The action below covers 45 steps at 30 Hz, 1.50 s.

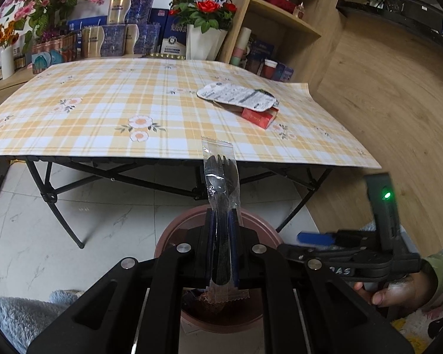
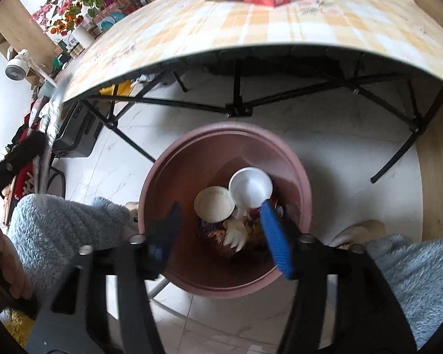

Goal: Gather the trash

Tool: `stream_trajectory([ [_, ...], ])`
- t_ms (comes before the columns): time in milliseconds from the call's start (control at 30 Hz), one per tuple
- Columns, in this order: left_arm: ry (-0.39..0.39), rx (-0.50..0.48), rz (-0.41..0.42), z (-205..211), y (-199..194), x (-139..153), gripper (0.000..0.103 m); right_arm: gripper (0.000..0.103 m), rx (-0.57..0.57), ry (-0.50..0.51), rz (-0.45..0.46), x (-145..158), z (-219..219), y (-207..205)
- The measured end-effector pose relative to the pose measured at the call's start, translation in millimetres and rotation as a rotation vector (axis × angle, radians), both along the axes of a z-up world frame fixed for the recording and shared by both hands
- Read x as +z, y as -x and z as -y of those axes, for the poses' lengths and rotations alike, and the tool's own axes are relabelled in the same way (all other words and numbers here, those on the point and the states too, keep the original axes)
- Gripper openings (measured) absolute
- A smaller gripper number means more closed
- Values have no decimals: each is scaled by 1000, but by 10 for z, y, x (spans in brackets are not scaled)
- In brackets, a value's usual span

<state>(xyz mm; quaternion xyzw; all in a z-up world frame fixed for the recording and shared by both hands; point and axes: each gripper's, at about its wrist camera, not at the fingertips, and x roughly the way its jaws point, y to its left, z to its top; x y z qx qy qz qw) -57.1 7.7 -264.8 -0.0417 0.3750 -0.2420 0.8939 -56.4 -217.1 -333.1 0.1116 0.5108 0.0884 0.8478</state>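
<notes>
My left gripper [image 1: 223,215] is shut on a clear packet holding black plastic cutlery [image 1: 220,174], which sticks up over the pink bin [image 1: 260,224]. My right gripper [image 2: 221,206] hangs open above the same bin [image 2: 174,153], with nothing pressed between its blue pads [image 2: 276,236]. Inside the bin lie a white cup [image 2: 251,187], a round cream tub [image 2: 214,203], a white plastic fork [image 2: 236,233] and wrappers. On the table rest a red box [image 1: 258,116] and a white printed foil lid [image 1: 236,96] lying partly on top of it.
The folding table with a plaid cloth [image 1: 103,103] stands just beyond the bin, its black legs [image 2: 239,109] spread over the white tile floor. Flower pots and boxes line the far side. A person's fuzzy grey-blue legs [image 2: 68,224] flank the bin.
</notes>
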Motion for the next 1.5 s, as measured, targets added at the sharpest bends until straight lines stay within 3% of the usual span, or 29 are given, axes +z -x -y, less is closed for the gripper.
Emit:
stream_trajectory([
  [67, -9, -10, -8, 31, -13, -23, 10, 77, -19, 10, 18, 37, 36, -2],
  [167, -27, -29, -26, 85, -35, -77, 10, 89, -68, 14, 54, 96, 127, 11],
  [267, -55, -43, -58, 140, -73, -162, 10, 94, -136, 30, 89, 154, 244, 23],
  [467, -94, -62, -145, 219, -172, -378, 10, 95, -222, 37, 105, 168, 423, 26],
  [767, -153, -111, -234, 368, -218, -614, 10, 95, -239, 74, 138, 247, 483, 79],
  [1133, -155, -105, -251, 357, -230, -635, 11, 96, -269, 66, 138, 265, 555, 106],
  [1167, -151, -104, -251, 351, -232, -629, 14, 96, -267, 66, 138, 263, 551, 107],
  [1233, -145, -101, -244, 341, -226, -610, 34, 96, -262, 67, 137, 263, 538, 109],
  [1267, -141, -94, -232, 329, -217, -584, 51, 96, -260, 67, 138, 265, 531, 108],
  [1300, -132, -88, -217, 312, -207, -549, 62, 96, -256, 66, 140, 270, 521, 112],
  [1400, -108, -66, -184, 262, -195, -467, 82, 97, -248, 67, 146, 280, 507, 119],
  [1500, -84, -14, -149, 176, -191, -379, 91, 97, -238, 69, 156, 311, 492, 118],
])
